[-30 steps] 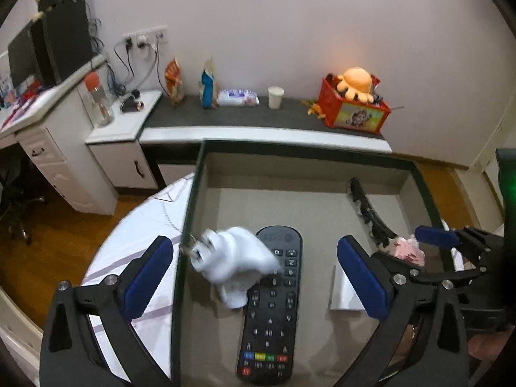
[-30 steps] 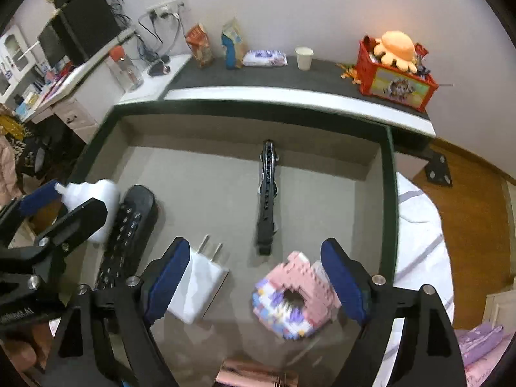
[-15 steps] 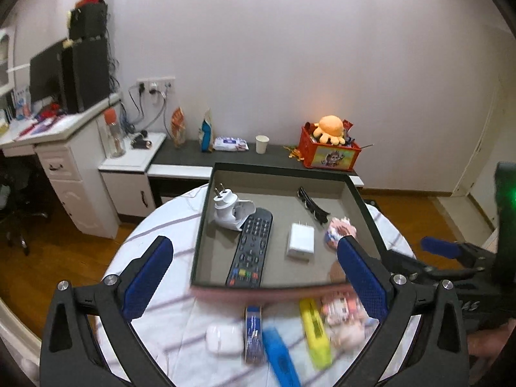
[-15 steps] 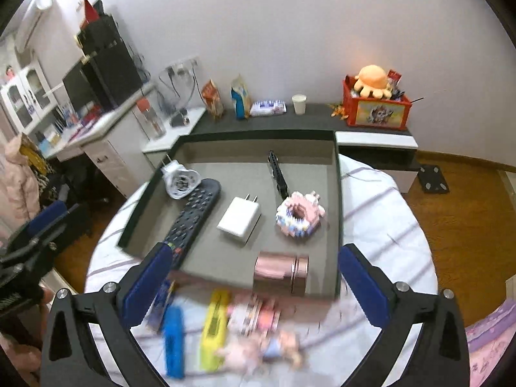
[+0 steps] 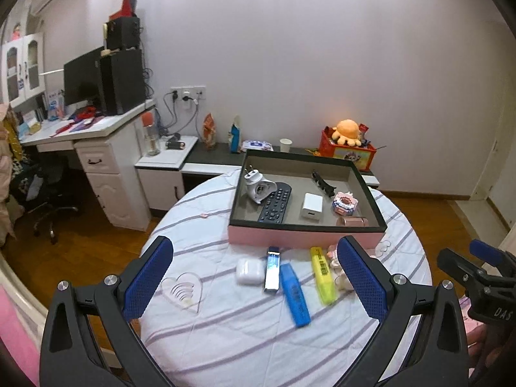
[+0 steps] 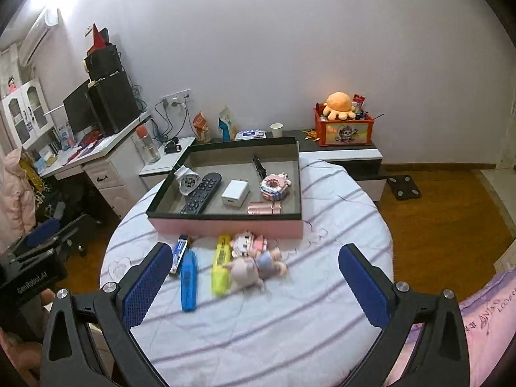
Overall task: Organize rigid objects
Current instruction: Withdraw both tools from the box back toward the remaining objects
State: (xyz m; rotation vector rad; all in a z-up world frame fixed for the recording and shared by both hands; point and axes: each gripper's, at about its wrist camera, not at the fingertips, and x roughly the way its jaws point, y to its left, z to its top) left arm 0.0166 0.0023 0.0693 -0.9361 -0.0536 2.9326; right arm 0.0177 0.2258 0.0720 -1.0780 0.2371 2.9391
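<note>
Rigid objects lay split between the pink box (image 6: 225,227) and the striped tablecloth (image 6: 322,316) when I looked through both wrist cameras. My right gripper (image 6: 256,282) hung above the near cloth with its jaws spread as wide as they go, having just been opening, and nothing sat between the blue pads. My left gripper (image 5: 258,277) stood equally wide and empty over the same round table. Just past the claws, outside the box, I saw a blue highlighter (image 6: 189,285), a yellow highlighter (image 6: 220,264), a slim blue-and-silver stick (image 5: 272,268), a white earbud case (image 5: 250,271) and a blurred small doll (image 6: 254,266) beside a pink block toy (image 6: 246,242). Inside the box rested a white plug adapter (image 6: 188,179) touching a black remote (image 6: 201,193), then a white charger cube (image 6: 235,193), a pink block ring (image 6: 274,187), a rose-gold cylinder (image 6: 264,208) near the front wall, and a black clip (image 6: 259,166) toward the back.
</note>
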